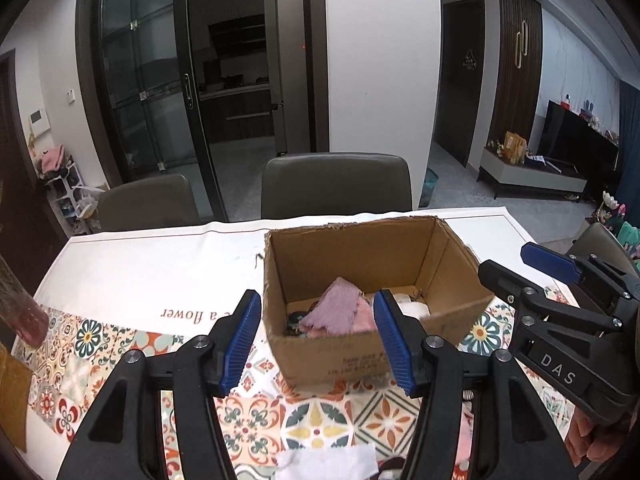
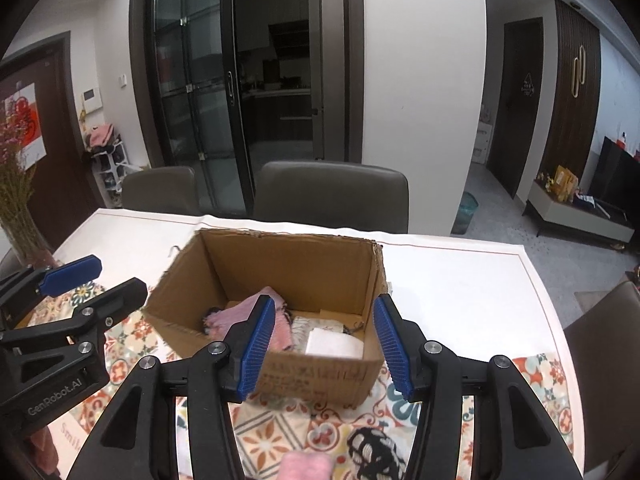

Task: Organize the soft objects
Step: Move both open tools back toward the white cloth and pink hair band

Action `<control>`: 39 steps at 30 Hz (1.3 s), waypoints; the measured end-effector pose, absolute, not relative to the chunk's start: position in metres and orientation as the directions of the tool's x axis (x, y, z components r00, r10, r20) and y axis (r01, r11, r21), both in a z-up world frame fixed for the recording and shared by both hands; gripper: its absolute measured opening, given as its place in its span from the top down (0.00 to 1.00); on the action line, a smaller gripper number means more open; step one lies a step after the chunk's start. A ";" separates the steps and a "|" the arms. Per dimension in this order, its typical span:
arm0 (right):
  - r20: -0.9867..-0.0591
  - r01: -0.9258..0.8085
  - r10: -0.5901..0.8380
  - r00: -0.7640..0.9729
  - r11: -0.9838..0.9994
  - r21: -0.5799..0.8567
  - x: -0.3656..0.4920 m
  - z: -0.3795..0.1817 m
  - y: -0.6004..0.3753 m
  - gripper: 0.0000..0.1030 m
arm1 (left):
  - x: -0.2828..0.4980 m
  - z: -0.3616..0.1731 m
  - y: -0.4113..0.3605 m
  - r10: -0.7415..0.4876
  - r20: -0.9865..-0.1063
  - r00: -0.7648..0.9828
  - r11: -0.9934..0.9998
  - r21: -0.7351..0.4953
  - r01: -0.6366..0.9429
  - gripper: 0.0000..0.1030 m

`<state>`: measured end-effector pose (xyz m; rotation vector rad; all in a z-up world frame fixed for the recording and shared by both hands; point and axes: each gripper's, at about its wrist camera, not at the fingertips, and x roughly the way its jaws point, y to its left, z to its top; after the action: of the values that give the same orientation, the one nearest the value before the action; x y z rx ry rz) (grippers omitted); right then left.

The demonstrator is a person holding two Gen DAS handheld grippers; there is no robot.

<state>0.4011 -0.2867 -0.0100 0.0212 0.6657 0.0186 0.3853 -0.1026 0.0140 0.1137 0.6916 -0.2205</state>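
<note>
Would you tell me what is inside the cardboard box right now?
The cardboard box holds a pink cloth, a white folded cloth, a pale patterned one between them, and something dark under the pink. Its near wall hides the rest.

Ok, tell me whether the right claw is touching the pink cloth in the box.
Apart. The right wrist view shows the right claw open and empty, nearer the camera than the pink cloth in the cardboard box.

A home dining area: patterned tablecloth (image 1: 328,420), dining chairs (image 1: 336,184), glass sliding doors (image 1: 160,92), TV cabinet (image 1: 536,172).
</note>
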 end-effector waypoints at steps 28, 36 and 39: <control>-0.602 -0.002 0.003 0.798 1.000 0.003 0.303 -0.023 -0.257 0.45 | 0.285 -0.016 -0.059 -0.115 -0.667 0.736 0.986 0.015 0.168 0.42; -0.632 0.008 0.015 0.775 0.999 0.033 0.290 -0.040 -0.257 0.45 | 0.266 -0.030 -0.055 -0.103 -0.658 0.746 0.987 0.027 0.160 0.41; -0.641 0.022 0.015 0.767 0.999 0.050 0.284 -0.049 -0.258 0.45 | 0.260 -0.039 -0.054 -0.108 -0.659 0.744 0.987 0.020 0.161 0.41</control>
<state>0.2838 -0.2584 -0.0488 0.0553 0.6964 -0.0034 0.2597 -0.0537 -0.0387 0.0773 0.7162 -0.1475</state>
